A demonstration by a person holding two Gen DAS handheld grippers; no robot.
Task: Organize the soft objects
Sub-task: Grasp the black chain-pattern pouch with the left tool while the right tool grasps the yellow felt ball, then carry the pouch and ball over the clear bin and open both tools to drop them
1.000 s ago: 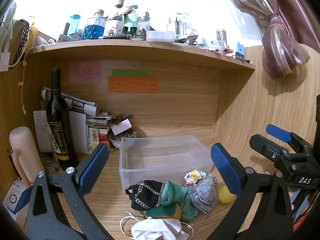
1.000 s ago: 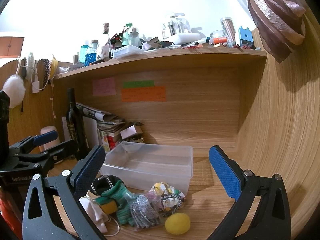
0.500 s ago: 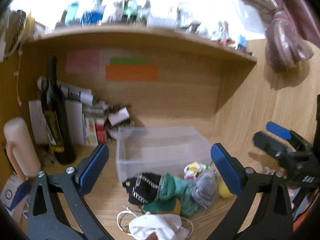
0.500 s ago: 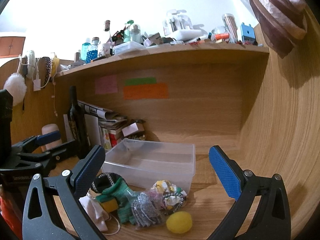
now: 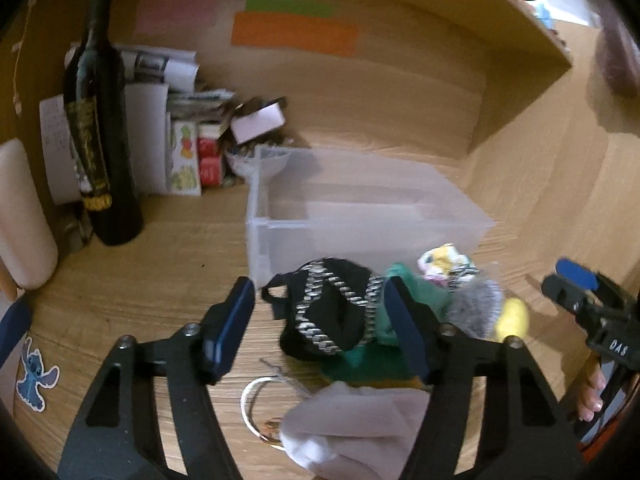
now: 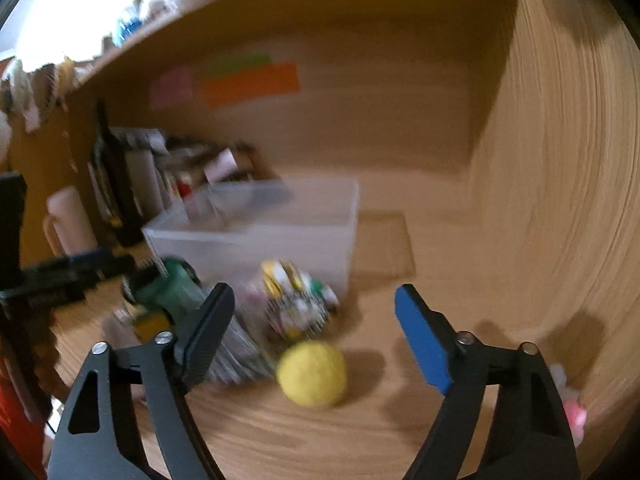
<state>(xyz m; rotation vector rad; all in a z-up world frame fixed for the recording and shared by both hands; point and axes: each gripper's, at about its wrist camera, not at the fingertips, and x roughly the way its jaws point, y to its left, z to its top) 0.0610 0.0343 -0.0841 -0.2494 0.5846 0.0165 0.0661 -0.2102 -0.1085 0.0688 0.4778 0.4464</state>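
1. Wooden desk (image 5: 160, 280) w/ shelf above; clear plastic bin (image 5: 360, 216) sits mid-desk, nothing visible inside.
2. Wine bottle (image 5: 100, 140) upright, left of bin, well apart.
3. Soft pile just in front of bin: black pouch w/ chain (image 5: 328, 316), green sock (image 5: 420, 300), grey knit (image 5: 476, 308), white cloth (image 5: 352, 428) nearest the cam.
4. Left gripper (image 5: 320, 316) jaws apart, either side of pouch.
5. Right gripper (image 6: 316, 320) jaws apart, holding nothing.
6. Yellow ball (image 6: 312, 372) on desk btw its fingers.

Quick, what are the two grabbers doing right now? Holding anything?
Left gripper: open, holding nothing, over the black pouch.
Right gripper: open, holding nothing, near the yellow ball.
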